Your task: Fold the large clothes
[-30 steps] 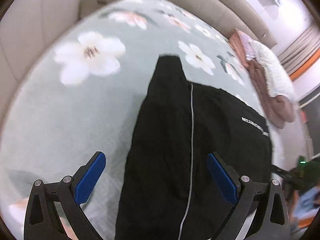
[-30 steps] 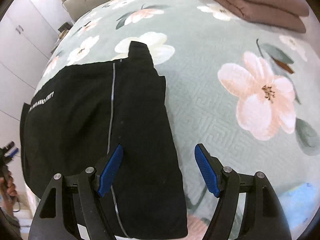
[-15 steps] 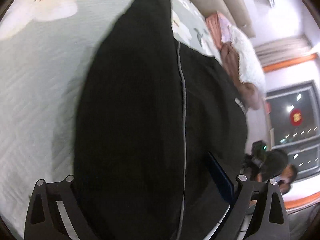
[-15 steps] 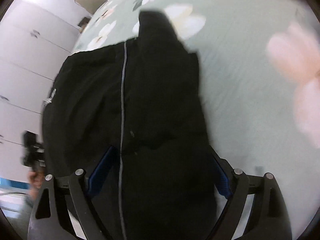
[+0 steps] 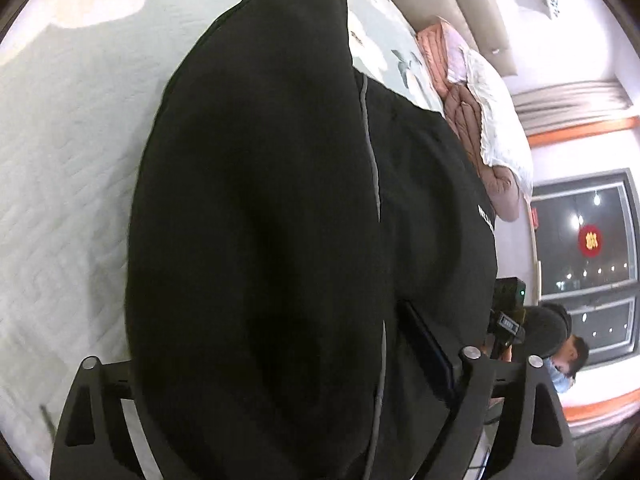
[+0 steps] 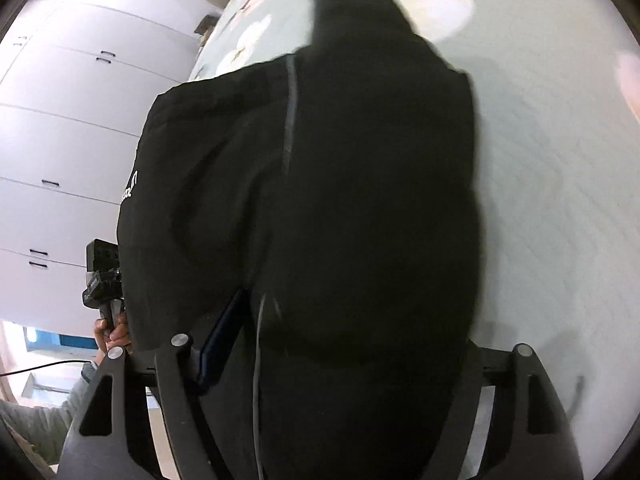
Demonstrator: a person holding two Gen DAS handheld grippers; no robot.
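The black garment [image 5: 260, 220] lies on the floral bedspread [image 5: 60, 140] between both grippers' wide, closing jaws. Left gripper [image 5: 280, 364]: a window [image 5: 588, 264] to its right. Right gripper [image 6: 340, 344]: white cupboards [image 6: 68, 120] to its left; neither grip can be confirmed.

The left gripper [image 5: 280, 364] had black angular finger frames with triangular cut-outs and silver screw heads; a dark blue pad [image 5: 430, 346] showed at 4 o'clock. The right gripper [image 6: 340, 328] matched, with its blue pad [image 6: 222, 340] at 8 o'clock.
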